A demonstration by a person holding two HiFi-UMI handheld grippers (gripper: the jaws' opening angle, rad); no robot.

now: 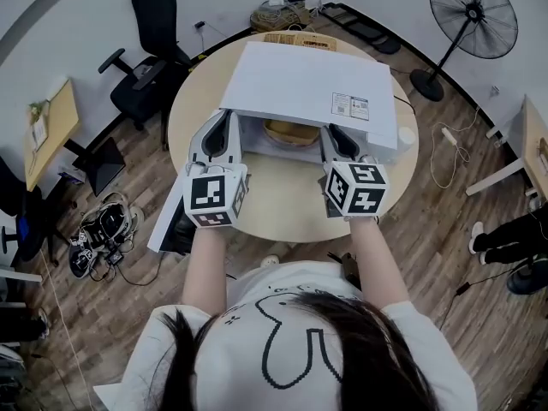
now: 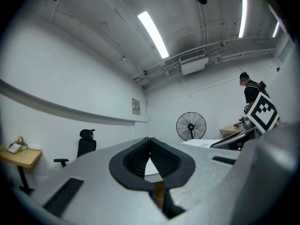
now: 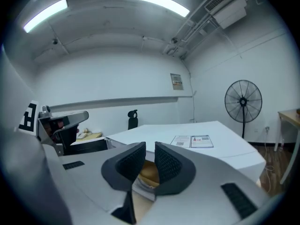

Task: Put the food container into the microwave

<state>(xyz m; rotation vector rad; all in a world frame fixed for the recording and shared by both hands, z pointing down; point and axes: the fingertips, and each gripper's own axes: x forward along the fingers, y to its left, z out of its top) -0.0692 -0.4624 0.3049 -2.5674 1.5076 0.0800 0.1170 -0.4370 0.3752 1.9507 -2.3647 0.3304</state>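
Note:
A white microwave point(image 1: 300, 80) stands on the round wooden table point(image 1: 282, 199), its front opening facing me. Inside the cavity sits the tan food container point(image 1: 289, 132). My left gripper point(image 1: 227, 116) is at the opening's left edge; in the left gripper view its tips point(image 2: 149, 140) meet with nothing between them. My right gripper point(image 1: 336, 132) reaches in at the opening's right side, beside the container. Its jaws point(image 3: 150, 146) stand a narrow gap apart, and the container point(image 3: 149, 172) shows through that gap just beyond them. The microwave's top point(image 3: 197, 137) lies to the right.
The microwave's door point(image 1: 164, 221) hangs open at the left, past the table edge. A cardboard box point(image 1: 300, 39) sits behind the microwave. Around the table are a black office chair point(image 1: 150, 50), a floor fan point(image 1: 484, 15), a small desk point(image 1: 47, 131) and cables point(image 1: 103, 229).

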